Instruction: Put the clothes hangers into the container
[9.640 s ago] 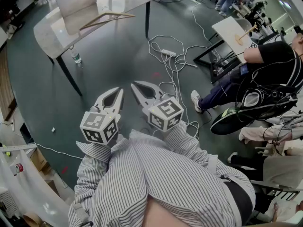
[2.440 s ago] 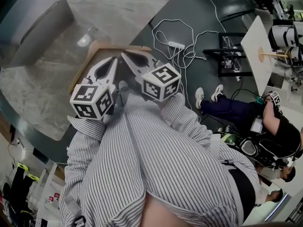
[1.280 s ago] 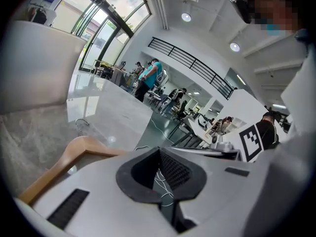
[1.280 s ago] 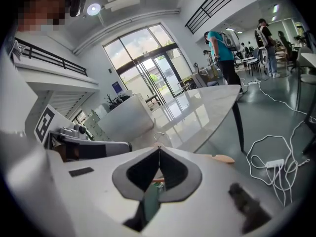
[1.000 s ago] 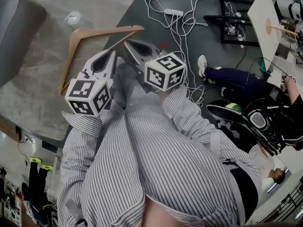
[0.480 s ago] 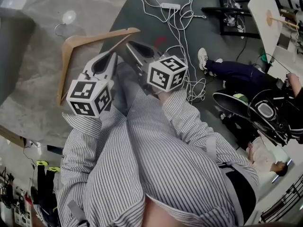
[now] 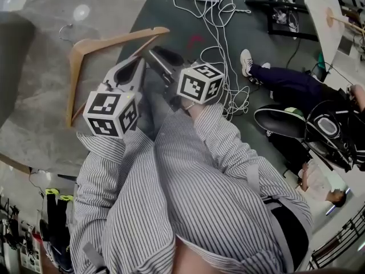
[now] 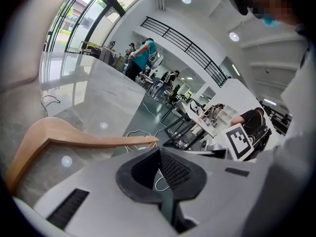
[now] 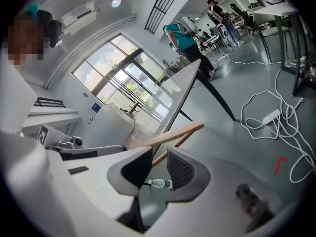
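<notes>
- The right hand-held gripper [image 9: 159, 152] has just been opening: its jaws now stand apart, with nothing between them but a sight of a water bottle [image 9: 160, 183] down on the floor.
- The left hand-held gripper [image 8: 159, 155] has its jaws pressed together, empty.
- The wooden hanger [image 7: 114, 39] lies flat on the bench [image 7: 40, 96], one arm's end poking out past the edge, just ahead of both sets of jaws.
- The grey container [image 7: 14, 56] sits well off to the left.
- That looks like the right one readying to take the overhanging end; nothing is gripped yet.
</notes>
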`<state>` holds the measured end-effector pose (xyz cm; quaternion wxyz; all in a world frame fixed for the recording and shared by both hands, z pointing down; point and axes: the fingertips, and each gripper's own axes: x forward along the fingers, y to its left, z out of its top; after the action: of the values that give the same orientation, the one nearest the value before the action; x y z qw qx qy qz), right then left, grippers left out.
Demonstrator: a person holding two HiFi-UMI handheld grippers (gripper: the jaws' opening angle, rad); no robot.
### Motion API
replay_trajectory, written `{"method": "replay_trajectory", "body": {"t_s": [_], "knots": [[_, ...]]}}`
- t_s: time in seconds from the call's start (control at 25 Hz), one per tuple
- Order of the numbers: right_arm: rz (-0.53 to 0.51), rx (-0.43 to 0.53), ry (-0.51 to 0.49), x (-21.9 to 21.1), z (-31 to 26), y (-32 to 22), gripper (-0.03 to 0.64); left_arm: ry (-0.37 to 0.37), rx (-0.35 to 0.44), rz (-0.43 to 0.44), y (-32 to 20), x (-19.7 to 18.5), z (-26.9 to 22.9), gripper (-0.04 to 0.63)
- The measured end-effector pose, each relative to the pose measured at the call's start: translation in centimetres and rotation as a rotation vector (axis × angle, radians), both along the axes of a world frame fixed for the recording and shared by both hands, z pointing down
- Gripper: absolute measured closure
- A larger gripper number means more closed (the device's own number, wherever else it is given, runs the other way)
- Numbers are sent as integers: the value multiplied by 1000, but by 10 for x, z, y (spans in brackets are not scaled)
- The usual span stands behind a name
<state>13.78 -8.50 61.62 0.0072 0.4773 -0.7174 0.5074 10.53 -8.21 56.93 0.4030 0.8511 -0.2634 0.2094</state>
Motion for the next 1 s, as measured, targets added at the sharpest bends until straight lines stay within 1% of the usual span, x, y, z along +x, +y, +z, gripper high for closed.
{"method": "replay_trajectory", "body": {"t_s": [0.2,0.28,0.48,0.56,0.72,0.92,1.0], "knots": [[11,-18,13,1,13,-4,511,-14,-28,-5,3,-3,14,586],[6,-18,23,2,19,-7,489,-20,-38,-7,2,-4,19,586],[21,-20,16,5,31,-12,469,-29,-43,-30,-2,-6,28,585],[39,-15,-7,7,32,-14,455,-30,-40,-37,-3,-5,29,586],[85,5,-88,7,31,-22,436,-31,-45,-39,-4,-4,32,586],[89,16,-127,7,36,-26,430,-28,-52,-35,-5,-1,35,586],[112,20,-155,9,37,-29,425,-27,-53,-35,-5,0,36,585]]}}
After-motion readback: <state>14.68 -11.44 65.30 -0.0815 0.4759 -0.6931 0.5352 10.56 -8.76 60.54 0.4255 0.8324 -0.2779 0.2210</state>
